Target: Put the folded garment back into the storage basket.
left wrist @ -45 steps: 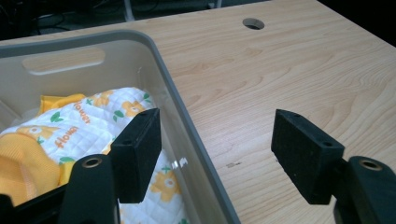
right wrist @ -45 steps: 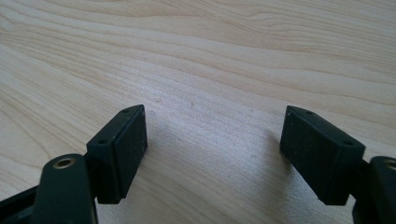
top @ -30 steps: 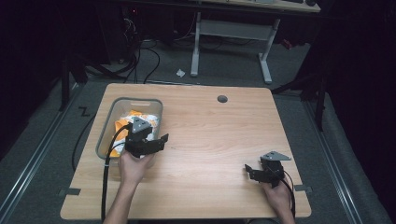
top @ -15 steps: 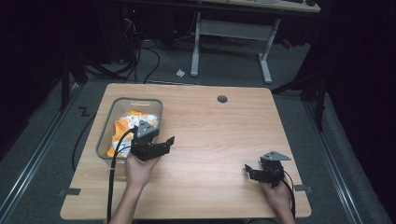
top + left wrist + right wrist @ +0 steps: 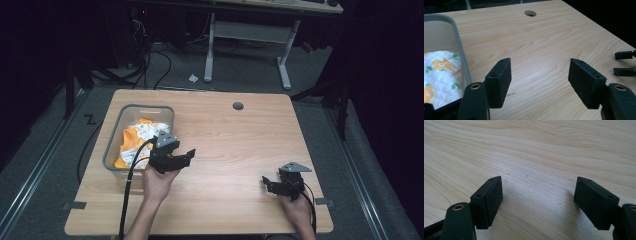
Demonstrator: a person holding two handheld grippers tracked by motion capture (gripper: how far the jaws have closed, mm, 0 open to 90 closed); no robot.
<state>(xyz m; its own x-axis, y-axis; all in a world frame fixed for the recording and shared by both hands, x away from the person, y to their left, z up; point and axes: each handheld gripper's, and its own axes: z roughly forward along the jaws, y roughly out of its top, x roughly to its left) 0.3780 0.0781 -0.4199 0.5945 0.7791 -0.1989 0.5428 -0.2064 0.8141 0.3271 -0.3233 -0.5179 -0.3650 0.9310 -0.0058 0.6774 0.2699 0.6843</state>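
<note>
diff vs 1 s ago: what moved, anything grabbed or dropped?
The left tool has pulled back from over the bin and now sits over bare table just right of it. Its jaws are open with nothing between them. The flower-print cloth remains in the bin; nothing was taken or dropped in this span. The right tool has stayed put, open and empty, and the bin has not shifted.

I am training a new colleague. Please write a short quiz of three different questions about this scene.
1. True or false: the left claw holds the flowered cloth.
2. Where is the cloth? A) in the clear bin B) on the bare table C) under the right claw
3. Fill in: the round hole lies near the table's ___ edge.

Key: 1 false; 2 A; 3 far.
</note>
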